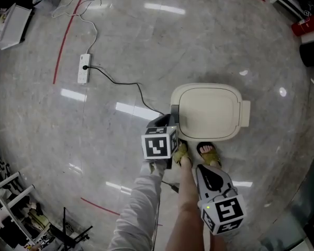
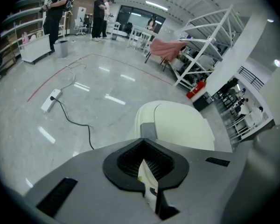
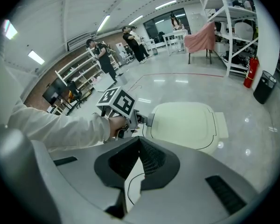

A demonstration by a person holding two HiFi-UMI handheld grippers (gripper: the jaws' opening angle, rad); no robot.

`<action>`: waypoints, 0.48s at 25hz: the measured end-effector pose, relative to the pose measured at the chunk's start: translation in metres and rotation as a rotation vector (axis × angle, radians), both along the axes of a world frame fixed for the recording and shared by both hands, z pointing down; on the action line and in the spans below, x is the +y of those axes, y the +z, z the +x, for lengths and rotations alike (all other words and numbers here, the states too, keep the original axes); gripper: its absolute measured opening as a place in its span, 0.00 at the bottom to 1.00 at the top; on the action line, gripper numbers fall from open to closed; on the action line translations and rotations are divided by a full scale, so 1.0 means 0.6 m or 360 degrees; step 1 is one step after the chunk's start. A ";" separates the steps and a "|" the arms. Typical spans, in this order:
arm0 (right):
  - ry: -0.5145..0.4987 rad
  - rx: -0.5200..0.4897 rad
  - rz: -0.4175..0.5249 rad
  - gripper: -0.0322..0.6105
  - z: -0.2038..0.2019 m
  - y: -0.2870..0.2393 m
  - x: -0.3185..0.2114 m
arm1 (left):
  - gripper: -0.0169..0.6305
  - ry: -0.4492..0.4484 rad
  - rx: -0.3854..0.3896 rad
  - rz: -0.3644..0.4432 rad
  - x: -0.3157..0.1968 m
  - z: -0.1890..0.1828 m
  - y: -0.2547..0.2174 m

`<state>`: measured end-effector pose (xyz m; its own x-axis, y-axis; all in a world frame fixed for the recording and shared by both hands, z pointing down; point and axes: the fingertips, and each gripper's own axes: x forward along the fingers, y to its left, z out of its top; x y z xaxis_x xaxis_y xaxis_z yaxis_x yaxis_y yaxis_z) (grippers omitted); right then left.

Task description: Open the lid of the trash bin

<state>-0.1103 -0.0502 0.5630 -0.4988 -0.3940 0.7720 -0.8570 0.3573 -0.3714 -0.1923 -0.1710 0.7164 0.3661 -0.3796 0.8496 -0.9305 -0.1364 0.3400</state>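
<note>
Approach step: my left gripper [image 1: 171,122], jaws together and empty, noses the grey latch tab [image 1: 174,110] of the closed trash bin lid [image 1: 206,109] — possibly touching. My right gripper [image 1: 205,172], jaws likewise pinched on nothing, hangs near my feet. Next — press or lift that tab.

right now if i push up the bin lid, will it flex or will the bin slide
The lid looks like one moulded plastic piece, so probably stiff and light. The bin stands on a glossy floor, so a sideways push may well slide it.
</note>
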 end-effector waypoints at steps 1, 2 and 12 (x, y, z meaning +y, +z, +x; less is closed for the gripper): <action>0.0003 0.0000 -0.0004 0.05 0.000 0.001 0.000 | 0.03 0.0016 -0.0013 -0.0009 0.001 0.000 0.003; 0.0006 -0.0001 -0.0008 0.05 0.000 0.001 0.000 | 0.03 0.0033 -0.0024 -0.0023 0.002 0.000 0.005; 0.0023 -0.0001 -0.0015 0.05 0.000 -0.003 -0.016 | 0.03 0.0059 -0.0055 -0.0121 0.003 0.000 0.012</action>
<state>-0.1102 -0.0596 0.5614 -0.4936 -0.3938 0.7755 -0.8618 0.3416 -0.3751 -0.1922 -0.1693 0.7236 0.3489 -0.3004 0.8877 -0.9365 -0.1460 0.3187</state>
